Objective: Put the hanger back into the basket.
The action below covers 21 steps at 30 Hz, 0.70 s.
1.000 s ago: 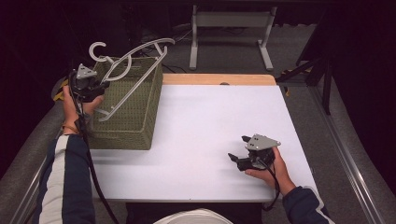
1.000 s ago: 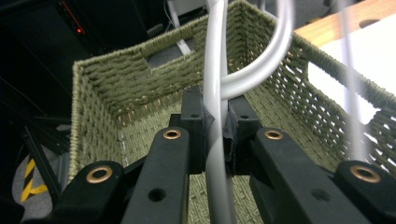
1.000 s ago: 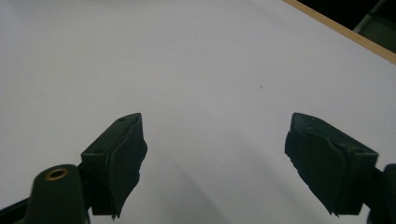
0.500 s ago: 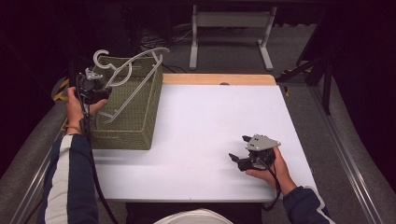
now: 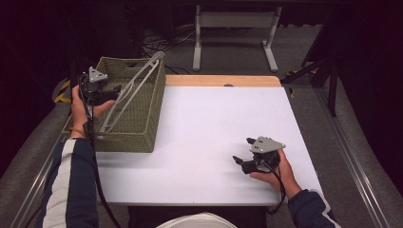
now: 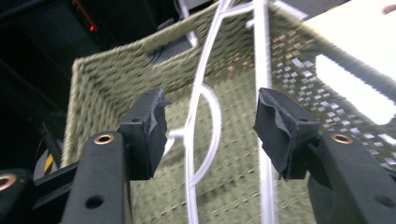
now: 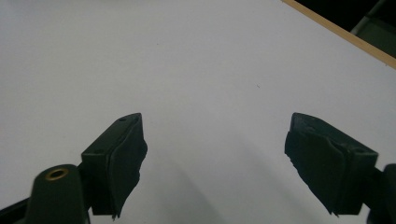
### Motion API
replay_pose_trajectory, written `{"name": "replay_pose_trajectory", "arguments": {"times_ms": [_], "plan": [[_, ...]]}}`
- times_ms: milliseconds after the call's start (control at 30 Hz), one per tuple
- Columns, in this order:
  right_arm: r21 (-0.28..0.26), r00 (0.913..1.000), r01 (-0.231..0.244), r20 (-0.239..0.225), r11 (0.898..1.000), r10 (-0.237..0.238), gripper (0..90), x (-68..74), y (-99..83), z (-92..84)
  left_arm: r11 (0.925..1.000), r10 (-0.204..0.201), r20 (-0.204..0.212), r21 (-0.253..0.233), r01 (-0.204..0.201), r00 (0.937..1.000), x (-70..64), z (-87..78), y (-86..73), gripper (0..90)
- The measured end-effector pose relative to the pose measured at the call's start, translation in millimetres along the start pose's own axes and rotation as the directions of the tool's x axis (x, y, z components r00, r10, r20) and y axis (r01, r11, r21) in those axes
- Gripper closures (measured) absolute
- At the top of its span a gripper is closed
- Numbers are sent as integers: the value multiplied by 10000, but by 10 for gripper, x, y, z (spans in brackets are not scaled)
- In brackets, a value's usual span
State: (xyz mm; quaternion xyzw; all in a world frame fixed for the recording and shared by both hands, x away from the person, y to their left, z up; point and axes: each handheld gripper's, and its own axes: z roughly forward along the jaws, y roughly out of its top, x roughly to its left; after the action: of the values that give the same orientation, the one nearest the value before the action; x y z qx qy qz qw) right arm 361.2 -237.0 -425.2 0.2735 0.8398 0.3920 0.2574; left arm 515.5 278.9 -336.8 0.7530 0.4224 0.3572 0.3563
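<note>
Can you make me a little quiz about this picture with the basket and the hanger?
1. True or false: the hanger lies flat on the table.
2. What stands between the left gripper jaws? A) hanger B) cup C) nothing
3. The right gripper rests over the white ____.

Key: 1 false, it leans in the basket. 2 A, with the jaws just opened and off it. 3 table.
</note>
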Motion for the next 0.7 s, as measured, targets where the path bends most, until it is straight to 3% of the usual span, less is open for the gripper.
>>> {"name": "replay_pose_trajectory", "arguments": {"times_ms": [133, 200, 300, 500, 700], "plan": [[-31, 10000, 4, 39, 10000, -4, 198, 0, 0, -4, 9987, 307, 255, -404, -296, 9992, -136, -62, 31, 401], [-106, 9999, -37, 114, 9999, 38, 198, -1, -1, -7, 9953, 521, 451, -845, -482, 9976, -252, -131, 56, 385], [-261, 9994, -22, 342, 9997, 31, 206, -5, 1, -21, 9920, 567, 595, -1159, -495, 9966, -327, -191, 71, 363], [-939, 9967, -158, 775, 9955, 232, 209, -39, 25, -118, 9667, 1062, 1075, -2440, -773, 9885, -616, -434, 79, 251], [-1116, 9965, 113, 833, 9937, -20, 208, 4, 59, -137, 9470, 1361, 1700, -3118, -778, 9760, -853, -628, 38, 196]]}}
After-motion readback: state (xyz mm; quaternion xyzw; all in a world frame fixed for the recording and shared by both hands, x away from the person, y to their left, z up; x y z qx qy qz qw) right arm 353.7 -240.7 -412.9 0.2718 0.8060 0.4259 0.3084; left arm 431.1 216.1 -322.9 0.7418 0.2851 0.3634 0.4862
